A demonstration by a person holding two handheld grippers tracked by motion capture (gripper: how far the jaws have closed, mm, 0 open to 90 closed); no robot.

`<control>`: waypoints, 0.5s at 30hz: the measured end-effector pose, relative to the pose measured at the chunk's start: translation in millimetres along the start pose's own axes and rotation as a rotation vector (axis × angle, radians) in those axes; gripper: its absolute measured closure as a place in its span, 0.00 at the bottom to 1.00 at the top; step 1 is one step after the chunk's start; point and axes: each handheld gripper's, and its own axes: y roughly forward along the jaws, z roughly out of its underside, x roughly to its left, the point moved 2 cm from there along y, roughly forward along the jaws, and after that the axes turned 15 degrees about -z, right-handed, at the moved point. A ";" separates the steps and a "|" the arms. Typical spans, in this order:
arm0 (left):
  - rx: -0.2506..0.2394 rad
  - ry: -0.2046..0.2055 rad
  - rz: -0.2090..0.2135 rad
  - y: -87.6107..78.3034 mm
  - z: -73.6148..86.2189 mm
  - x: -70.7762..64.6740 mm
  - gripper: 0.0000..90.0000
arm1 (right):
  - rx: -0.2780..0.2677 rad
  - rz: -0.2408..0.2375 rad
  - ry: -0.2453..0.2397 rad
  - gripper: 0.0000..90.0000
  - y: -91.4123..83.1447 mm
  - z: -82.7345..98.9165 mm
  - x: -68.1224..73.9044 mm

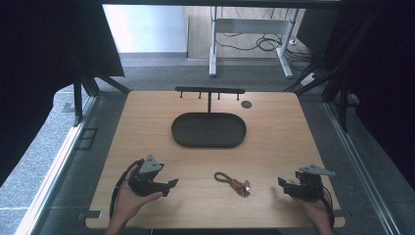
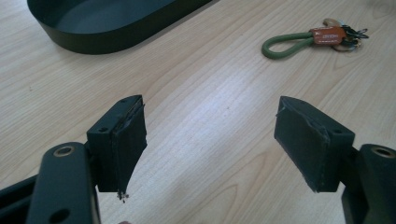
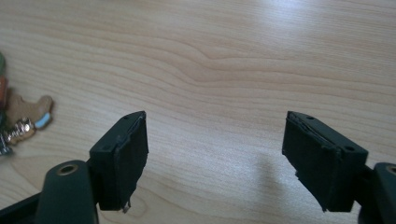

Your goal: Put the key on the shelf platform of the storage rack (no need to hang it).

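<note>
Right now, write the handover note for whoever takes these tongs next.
Left tongs: open, empty, low over the table near its front left.
Right tongs: open, empty, near the front right.
Keyring with a green loop: flat on the table between the two, untouched.
Black oval tray: mid-table, empty; hook rack behind it, nothing hanging.
Done: nothing visible.
Left: probably pick up the keyring.

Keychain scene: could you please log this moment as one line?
keychain: flat on table, untouched | left claw: open, empty | right claw: open, empty

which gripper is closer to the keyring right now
Right, narrowly. The right gripper sits just right of the keyring; the left gripper sits farther off to its left. Both are open, touching nothing.
</note>
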 end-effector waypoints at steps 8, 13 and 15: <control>-0.002 0.023 0.025 -1.0 0.5 -8.9 0.29 | 0.025 -0.012 -0.031 0.33 -2.1 3.0 -0.5; 0.003 0.028 0.019 -5.6 3.1 -11.9 0.29 | 0.013 -0.029 -0.061 0.38 -5.3 -5.3 5.8; 0.000 0.032 0.014 -7.2 2.6 -12.6 0.29 | 0.014 -0.039 -0.070 0.38 -5.1 -6.6 7.4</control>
